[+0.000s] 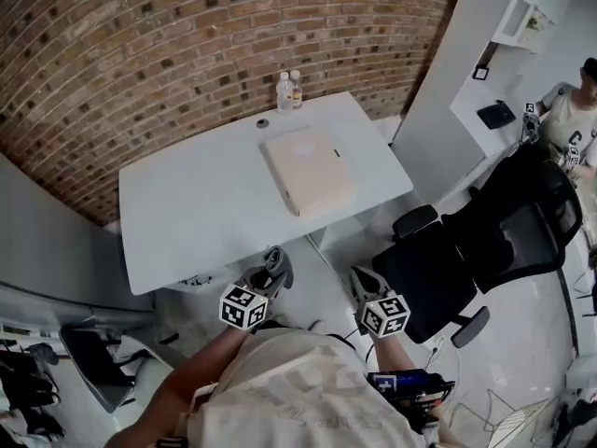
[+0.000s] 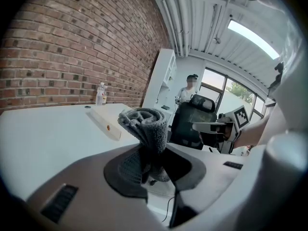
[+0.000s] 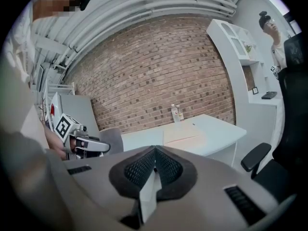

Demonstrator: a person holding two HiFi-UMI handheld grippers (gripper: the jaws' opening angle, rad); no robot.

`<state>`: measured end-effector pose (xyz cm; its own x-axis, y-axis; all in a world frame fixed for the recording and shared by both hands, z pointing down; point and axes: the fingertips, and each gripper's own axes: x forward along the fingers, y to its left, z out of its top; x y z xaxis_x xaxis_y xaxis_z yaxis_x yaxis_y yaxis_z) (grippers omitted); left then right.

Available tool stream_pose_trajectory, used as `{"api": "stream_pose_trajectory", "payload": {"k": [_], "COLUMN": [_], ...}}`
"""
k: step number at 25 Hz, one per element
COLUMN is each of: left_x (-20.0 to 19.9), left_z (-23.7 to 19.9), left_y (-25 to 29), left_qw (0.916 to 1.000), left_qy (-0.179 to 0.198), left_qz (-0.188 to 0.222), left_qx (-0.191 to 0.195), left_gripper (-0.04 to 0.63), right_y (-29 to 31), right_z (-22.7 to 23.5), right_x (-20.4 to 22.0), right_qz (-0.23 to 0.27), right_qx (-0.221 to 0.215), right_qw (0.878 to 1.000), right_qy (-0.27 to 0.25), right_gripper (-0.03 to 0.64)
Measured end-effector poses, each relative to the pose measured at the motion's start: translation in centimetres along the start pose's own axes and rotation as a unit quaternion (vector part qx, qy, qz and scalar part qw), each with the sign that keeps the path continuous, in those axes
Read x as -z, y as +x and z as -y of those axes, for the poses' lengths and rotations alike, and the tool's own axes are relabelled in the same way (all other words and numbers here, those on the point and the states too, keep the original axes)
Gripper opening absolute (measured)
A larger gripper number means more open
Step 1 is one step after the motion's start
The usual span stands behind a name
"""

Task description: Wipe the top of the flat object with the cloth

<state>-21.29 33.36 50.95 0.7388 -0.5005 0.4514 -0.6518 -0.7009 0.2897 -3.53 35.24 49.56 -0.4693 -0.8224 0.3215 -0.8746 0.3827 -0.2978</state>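
Observation:
A flat cream pad (image 1: 311,171) lies on the white table (image 1: 187,213), toward its far right side; the same pad (image 2: 104,121) shows in the left gripper view and again (image 3: 183,134) in the right gripper view. My left gripper (image 1: 270,271) hangs just off the table's near edge, shut on a rolled grey cloth (image 2: 146,129) that sticks up between its jaws. My right gripper (image 1: 367,283) is beside it, off the table, shut with nothing between its jaws (image 3: 154,165).
Two small bottles (image 1: 289,90) and a small dark cap (image 1: 262,123) stand at the table's far edge. A black office chair (image 1: 485,250) is to the right of the table. A person (image 1: 574,119) stands at the far right by a white counter.

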Motion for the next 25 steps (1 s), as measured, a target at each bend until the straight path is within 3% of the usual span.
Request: {"api": "stream_pose_trajectory", "payload": {"k": [25], "left_x": [-0.6], "left_z": [3.4], "left_y": [3.1], "left_qw": [0.9982], "left_qy": [0.000], "left_qz": [-0.003], "left_qx": [-0.060], "left_gripper": [0.100], "right_y": [-0.8], "right_z": [5.4], "right_x": [1.2], "right_qz": [-0.006], "right_qx": [-0.045], "right_qw": [0.999], "right_qy": [0.026], "right_gripper": [0.021]}}
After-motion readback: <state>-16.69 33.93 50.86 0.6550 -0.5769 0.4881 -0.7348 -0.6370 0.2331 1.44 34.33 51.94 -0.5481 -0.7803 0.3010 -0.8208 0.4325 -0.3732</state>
